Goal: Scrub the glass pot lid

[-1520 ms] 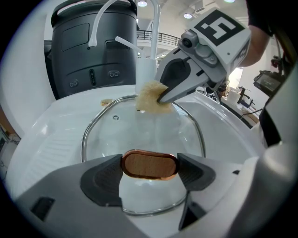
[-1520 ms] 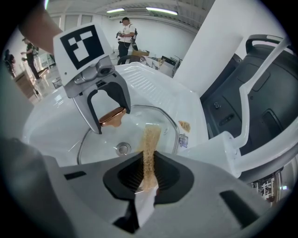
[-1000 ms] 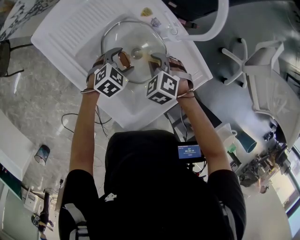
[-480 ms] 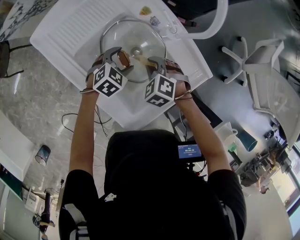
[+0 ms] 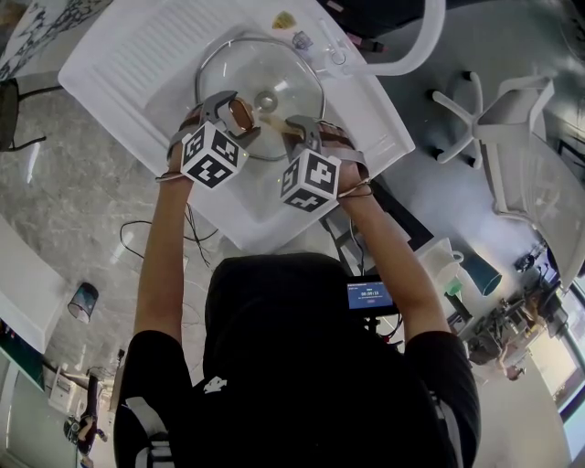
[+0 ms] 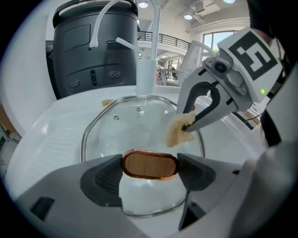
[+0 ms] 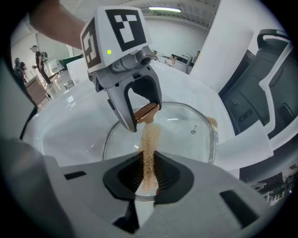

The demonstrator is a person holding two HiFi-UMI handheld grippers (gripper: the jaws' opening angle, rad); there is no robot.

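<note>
Sink (image 5: 126, 66): white and smooth, with a finely ribbed draining board at one side and a rounded basin beside it.
Faucet (image 5: 413, 62): a white tube bent in a high arc, standing at the far edge of the basin.
Glass pot lid (image 5: 285, 71): round, clear and slightly domed, bound by a thin bright metal rim. Two small metal fittings are seen in the glass. It is found in the basin, below both grippers.
Handle (image 6: 149, 165): a flat oval with a shiny copper-coloured rim and a matte, cork-brown face. It stands over the near part of the lid.
Left gripper (image 5: 236, 111): grey, with dark ribbed pads. The jaws are closed narrowly on the two ends of the oval handle, and the lid's glass is seen directly beyond and beneath them.
Scrubbing pad (image 7: 150, 145): tan, thin and grainy, with a ragged outline when seen from the side.
Right gripper (image 7: 148, 173): the jaws are pressed onto the pad, which is gripped edge-on so that it sticks out ahead of the tips. The pad's free end is held over the lid's glass, just beside the handle. Whether it touches the glass cannot be told.
Grippers: set close together over the lid's near half, the left at its centre and the right toward the rim.
Scrap (image 5: 285, 22): small and tan, lying on the sink's ledge beyond the lid.
</note>
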